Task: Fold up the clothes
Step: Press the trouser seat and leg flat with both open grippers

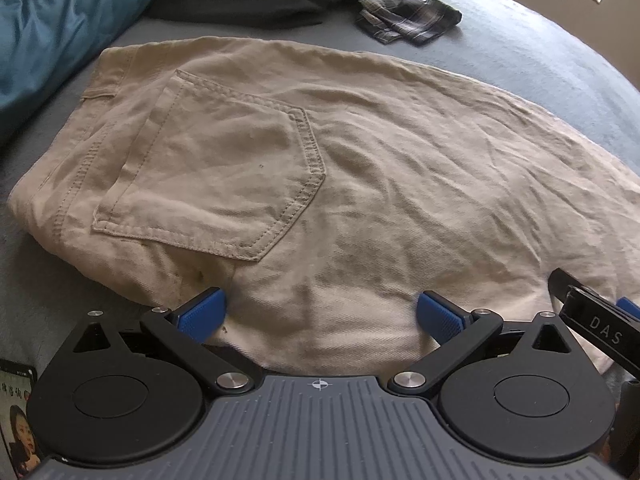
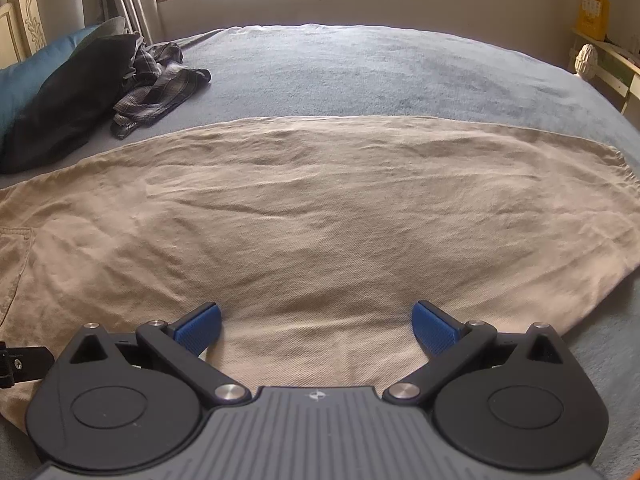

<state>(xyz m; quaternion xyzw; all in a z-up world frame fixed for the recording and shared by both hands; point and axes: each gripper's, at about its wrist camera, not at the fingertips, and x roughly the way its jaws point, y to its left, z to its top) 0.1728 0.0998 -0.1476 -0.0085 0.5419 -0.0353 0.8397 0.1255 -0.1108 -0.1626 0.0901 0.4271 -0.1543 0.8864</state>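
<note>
Right now, both of your grippers hang just above a pair of beige trousers (image 1: 360, 184) spread flat on a grey-blue bedcover (image 2: 360, 64). In the left wrist view the trousers fill the middle of the frame, with a stitched back pocket (image 1: 212, 168) at centre left and the waistband toward the upper left. The left gripper (image 1: 320, 314) sits at the bottom centre, its blue pads spread wide with nothing between them but the cloth's near edge lying beneath. In the right wrist view the trouser leg runs across the middle of the frame, its hem at the right edge. The right gripper (image 2: 318, 320) is at the bottom centre, jaws likewise wide apart and pinching nothing. A crumpled plaid garment (image 2: 156, 80) and a dark pillow (image 2: 68, 100) lie well apart at the upper left, beside a teal pillow (image 1: 52, 20). The trousers appear already folded leg over leg, so the step in hand is probably a fold along their length. To do it well, you would take the hem end and the near edge through all layers at once, lift both sides evenly, carry the hem toward the waistband, and line the edges up before letting go. Smooth the wrinkles first if you can.
</note>
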